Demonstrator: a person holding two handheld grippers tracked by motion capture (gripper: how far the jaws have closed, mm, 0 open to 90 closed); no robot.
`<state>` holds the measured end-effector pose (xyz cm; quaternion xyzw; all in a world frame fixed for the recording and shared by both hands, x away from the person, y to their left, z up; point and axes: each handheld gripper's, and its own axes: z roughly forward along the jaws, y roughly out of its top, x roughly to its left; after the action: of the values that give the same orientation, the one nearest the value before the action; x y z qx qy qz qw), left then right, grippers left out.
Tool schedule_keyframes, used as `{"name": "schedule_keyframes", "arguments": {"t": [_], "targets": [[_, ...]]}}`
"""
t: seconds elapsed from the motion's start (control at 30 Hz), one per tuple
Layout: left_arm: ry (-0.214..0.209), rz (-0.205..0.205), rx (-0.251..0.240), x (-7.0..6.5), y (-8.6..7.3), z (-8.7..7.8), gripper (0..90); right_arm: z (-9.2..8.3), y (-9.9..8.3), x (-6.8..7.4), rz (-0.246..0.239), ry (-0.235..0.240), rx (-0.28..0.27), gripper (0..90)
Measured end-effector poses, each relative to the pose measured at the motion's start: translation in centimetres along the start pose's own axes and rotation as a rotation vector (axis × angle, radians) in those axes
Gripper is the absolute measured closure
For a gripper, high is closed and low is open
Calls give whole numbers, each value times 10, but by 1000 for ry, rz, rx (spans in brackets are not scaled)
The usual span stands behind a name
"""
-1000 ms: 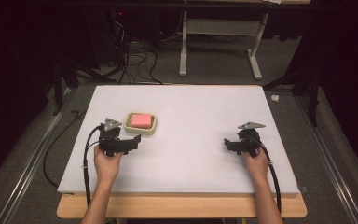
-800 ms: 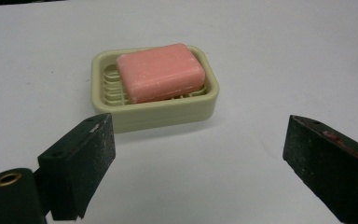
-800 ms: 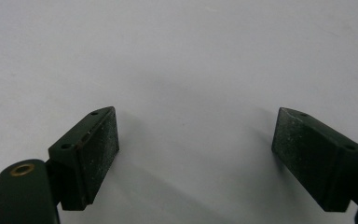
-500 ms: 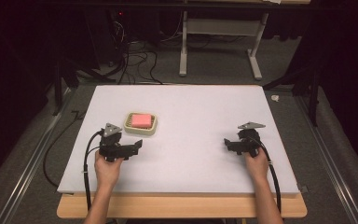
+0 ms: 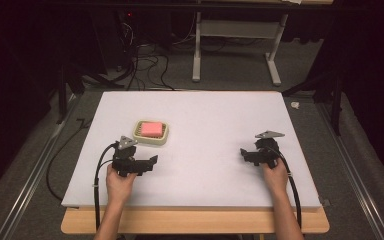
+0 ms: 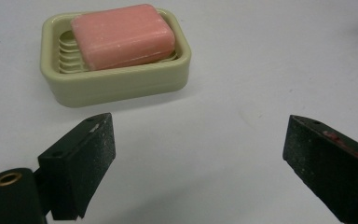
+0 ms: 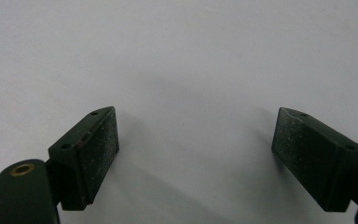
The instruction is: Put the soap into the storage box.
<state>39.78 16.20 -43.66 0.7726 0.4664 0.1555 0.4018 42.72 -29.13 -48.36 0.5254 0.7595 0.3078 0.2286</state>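
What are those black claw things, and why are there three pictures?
Those are grippers, like big tongs. A person holds one in each hand: the left gripper and the right gripper. One picture comes from a camera up high, looking down at the white table. The other two come from small cameras riding on the grippers, so you see each one's two black jaws from close up. On the table sits a pale soap dish with a pink soap lying in it. The left gripper points toward the dish but does not touch it. Both grippers are open and hold nothing.
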Motion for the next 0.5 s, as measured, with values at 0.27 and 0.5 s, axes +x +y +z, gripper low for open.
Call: {"name": "schedule_keyframes", "arguments": {"t": [0.27,0.5], "targets": [[-4,-6,14,-2,-1,8,98,0,0,0,-1,0,0,154],[-7,-12,29,-2,-4,17,98,0,0,0,0,0,0,154]]}}
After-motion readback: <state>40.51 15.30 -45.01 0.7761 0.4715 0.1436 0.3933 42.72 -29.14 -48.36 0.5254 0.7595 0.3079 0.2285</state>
